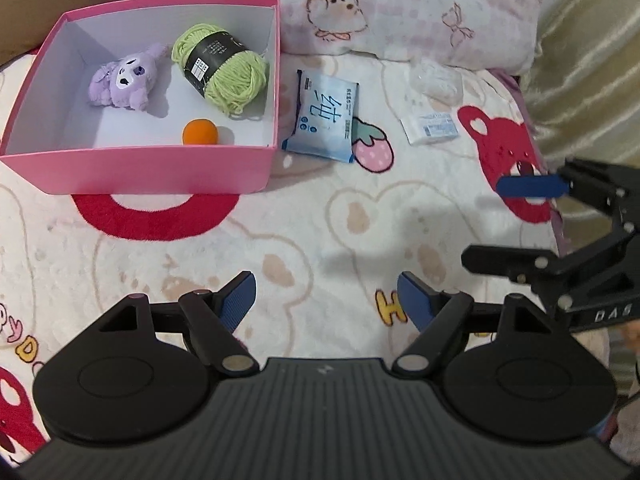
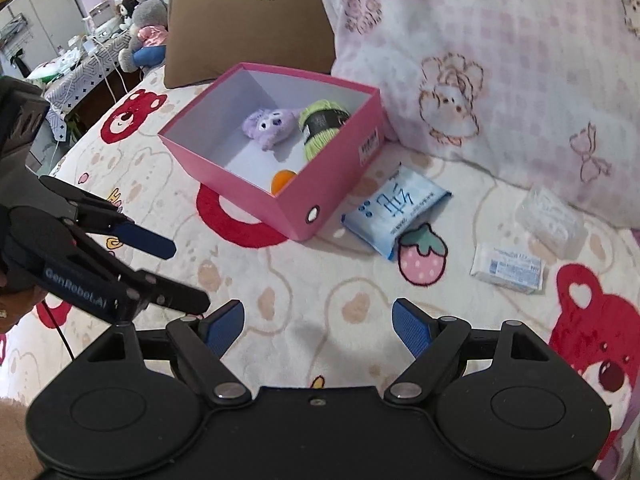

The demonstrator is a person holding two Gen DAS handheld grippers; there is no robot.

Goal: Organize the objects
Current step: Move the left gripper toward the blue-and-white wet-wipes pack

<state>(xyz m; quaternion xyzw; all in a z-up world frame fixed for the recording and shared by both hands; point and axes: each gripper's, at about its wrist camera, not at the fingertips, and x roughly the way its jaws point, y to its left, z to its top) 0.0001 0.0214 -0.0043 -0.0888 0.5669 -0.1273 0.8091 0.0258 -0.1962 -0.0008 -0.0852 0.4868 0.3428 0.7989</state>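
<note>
Three items lie outside pink box (image 2: 288, 204) on blanket (image 1: 320, 216): blue wipes pack (image 2: 394, 210) beside it looks soft, light, prob slippery (pinch an edge), both grippers (image 1: 326, 300) (image 2: 318, 326) open, empty.

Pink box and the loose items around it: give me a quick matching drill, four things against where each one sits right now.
Things:
1. orange ball
2. green yarn
3. blue tissue pack
4. clear plastic packet

Places:
A. on the blanket beside the pink box's outer wall
B. inside the box, by its near wall
C. on the blanket at the foot of the pillow
D. inside the box, next to the purple plush

Pairs: 1-B, 2-D, 3-A, 4-C
</note>
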